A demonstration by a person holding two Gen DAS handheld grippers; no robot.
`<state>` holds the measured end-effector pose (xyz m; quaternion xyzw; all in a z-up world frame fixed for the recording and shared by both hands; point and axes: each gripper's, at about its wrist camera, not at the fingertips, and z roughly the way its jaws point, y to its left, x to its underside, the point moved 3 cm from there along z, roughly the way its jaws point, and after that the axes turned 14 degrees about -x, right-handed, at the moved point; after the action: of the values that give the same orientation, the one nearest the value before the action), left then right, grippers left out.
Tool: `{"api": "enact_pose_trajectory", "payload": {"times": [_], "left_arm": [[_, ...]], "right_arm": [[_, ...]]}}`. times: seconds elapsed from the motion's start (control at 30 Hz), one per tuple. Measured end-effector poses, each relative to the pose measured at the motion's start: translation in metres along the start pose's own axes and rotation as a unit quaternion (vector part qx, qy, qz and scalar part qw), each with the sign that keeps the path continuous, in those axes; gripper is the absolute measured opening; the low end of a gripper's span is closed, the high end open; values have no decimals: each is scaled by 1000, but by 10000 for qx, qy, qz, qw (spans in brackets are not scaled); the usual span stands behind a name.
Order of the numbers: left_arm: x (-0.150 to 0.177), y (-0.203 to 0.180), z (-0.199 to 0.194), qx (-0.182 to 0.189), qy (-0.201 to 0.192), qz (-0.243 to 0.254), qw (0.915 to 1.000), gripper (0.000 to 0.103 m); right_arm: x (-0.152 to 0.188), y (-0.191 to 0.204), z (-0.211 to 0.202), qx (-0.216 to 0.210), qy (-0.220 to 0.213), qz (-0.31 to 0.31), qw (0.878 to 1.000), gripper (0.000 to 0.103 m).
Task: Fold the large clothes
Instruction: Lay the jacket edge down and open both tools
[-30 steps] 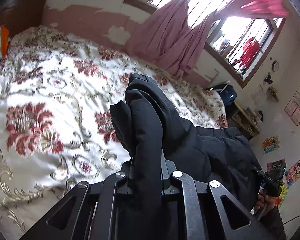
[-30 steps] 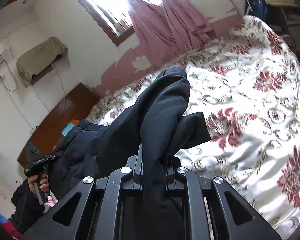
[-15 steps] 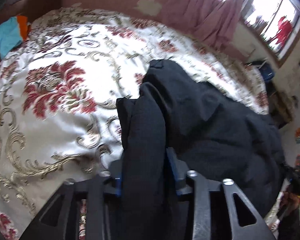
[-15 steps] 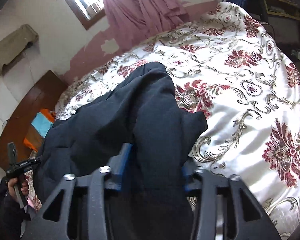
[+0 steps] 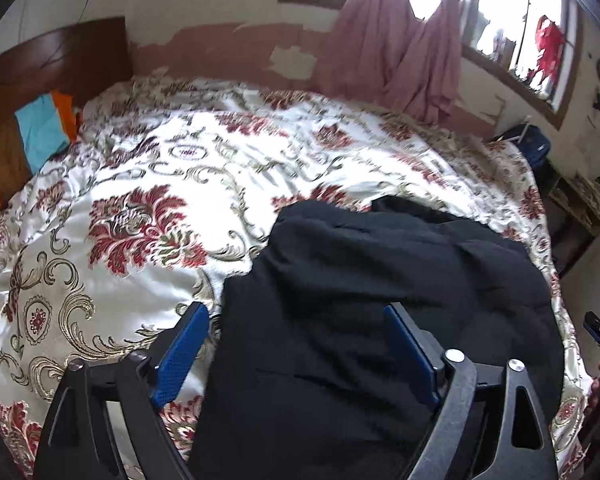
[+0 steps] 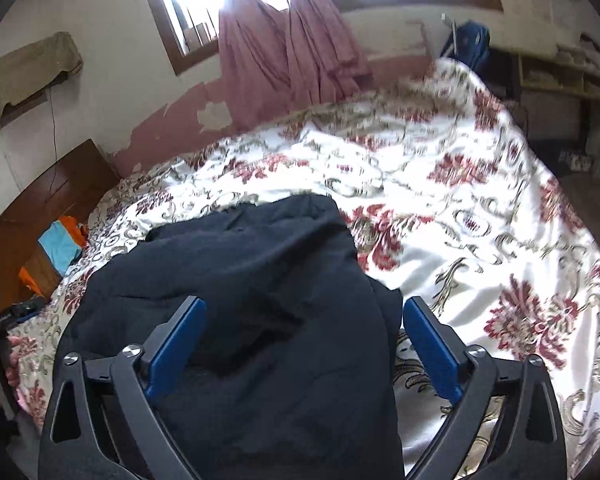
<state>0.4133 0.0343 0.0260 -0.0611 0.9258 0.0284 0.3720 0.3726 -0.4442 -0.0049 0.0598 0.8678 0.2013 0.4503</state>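
Both claws have just been opening and now stand spread. The dark jacket (image 5: 380, 300) lies loose on the bed (image 5: 140, 184), filling lower centre between left claw (image 5: 296, 344) and right claw (image 6: 304, 332), long axis running between them.

1. The left gripper (image 5: 296, 320) has just been opening; its blue pads (image 5: 180, 346) now stand wide apart.
2. A black garment (image 5: 380, 304) lies between the jaws, and neither pad presses on it.
3. The garment is spread flat on a floral bedspread (image 5: 140, 208), toward the bed's near right edge.
4. A wooden headboard (image 5: 60, 60) stands at the bed's far left end.
5. Pink curtains (image 5: 396, 52) hang past the far edge.
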Motion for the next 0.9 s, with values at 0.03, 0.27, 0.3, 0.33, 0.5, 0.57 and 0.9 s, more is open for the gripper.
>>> {"api": "enact_pose_trajectory", "payload": {"times": [0.03,0.27,0.3,0.33,0.5,0.57,0.9], "left_arm": [[2,-3,-4,17,-61,12,10000,93],[17,-23,-52,-19,-691,156,9975,101],[20,-24,-59,-6,-781,137,9969,101],[23,-26,-67,19,-859,119,9962,102],[43,-36,-101,140,-999,203,9947,102],[51,-38,-115,187,-1092,198,9936,102],[94,-43,-168,-5,-1674,418,9850,103]], "right_arm": [[0,5,-4,28,-76,-54,10000,101],[7,44,-40,62,-475,-438,9979,101],[8,49,-44,48,-506,-491,9975,101],[10,55,-49,30,-544,-555,9970,101],[22,85,-74,-90,-784,-859,9932,101],[28,96,-82,-129,-850,-982,9914,101],[62,147,-127,-224,-1220,-1547,9801,101]]}}
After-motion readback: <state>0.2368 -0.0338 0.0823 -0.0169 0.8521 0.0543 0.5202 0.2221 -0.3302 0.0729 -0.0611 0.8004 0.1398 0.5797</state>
